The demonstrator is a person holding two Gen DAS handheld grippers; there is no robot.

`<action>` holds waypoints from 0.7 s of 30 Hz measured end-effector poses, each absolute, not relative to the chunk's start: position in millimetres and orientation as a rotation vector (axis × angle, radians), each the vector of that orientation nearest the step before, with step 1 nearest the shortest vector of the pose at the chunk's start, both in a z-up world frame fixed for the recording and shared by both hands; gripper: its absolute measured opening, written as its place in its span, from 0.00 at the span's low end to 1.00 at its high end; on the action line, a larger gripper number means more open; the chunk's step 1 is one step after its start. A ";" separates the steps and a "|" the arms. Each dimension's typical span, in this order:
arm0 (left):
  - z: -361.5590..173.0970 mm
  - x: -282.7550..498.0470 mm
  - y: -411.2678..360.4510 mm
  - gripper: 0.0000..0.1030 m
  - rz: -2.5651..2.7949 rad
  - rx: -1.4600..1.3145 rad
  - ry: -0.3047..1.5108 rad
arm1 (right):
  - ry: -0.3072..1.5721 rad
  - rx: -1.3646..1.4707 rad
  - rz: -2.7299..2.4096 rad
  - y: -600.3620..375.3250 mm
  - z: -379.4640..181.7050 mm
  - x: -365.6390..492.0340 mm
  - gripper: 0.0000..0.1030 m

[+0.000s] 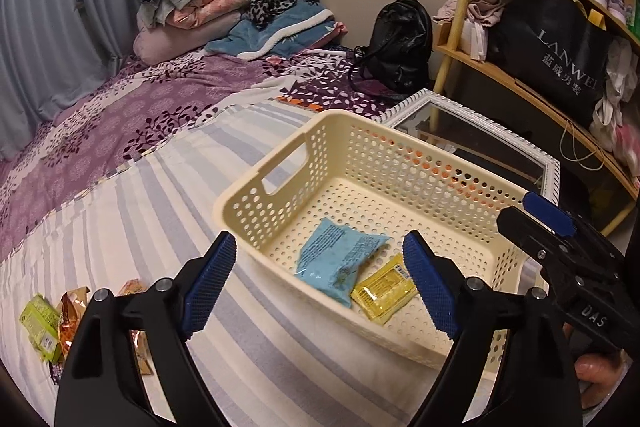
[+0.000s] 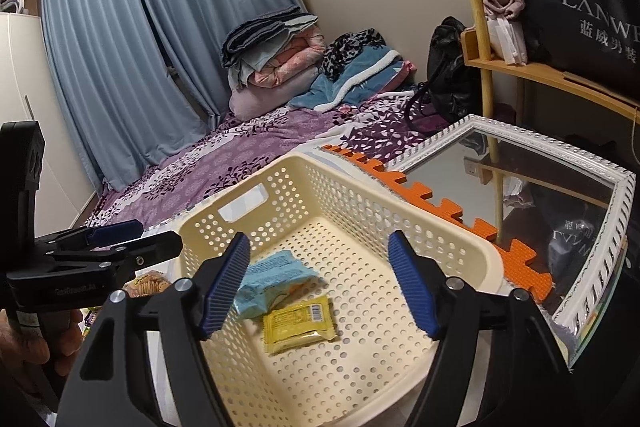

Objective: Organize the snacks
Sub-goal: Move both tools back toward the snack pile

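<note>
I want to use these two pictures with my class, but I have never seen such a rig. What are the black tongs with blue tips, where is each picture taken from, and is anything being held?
No robot here: a person holds a two-finger gripper in each hand, each carrying a wide-angle camera looking along its fingers. One picture looks out from the left gripper, the other from the right gripper. Both stand open and empty above a cream basket on a striped bed cover. Inside lie a blue packet and a yellow packet. More snacks wait on the cover.
</note>
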State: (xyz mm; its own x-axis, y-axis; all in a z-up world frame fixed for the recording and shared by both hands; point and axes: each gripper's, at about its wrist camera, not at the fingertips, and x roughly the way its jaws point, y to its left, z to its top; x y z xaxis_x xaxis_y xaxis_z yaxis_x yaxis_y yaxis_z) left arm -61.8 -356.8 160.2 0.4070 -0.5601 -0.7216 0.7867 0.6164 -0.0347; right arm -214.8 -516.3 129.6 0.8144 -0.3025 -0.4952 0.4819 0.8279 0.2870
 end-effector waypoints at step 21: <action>164.4 -22.5 -262.6 0.96 -0.685 0.179 0.799 | 0.452 0.345 -0.322 -466.3 149.6 -185.3 0.95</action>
State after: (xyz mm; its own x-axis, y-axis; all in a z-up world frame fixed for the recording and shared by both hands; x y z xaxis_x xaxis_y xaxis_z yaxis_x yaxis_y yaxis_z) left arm -22.5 -262.6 164.4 0.4974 -0.4971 -0.7110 0.6267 0.7726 -0.1017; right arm -185.3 -466.3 149.6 0.8512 -0.2245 -0.4744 0.3749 0.8927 0.2502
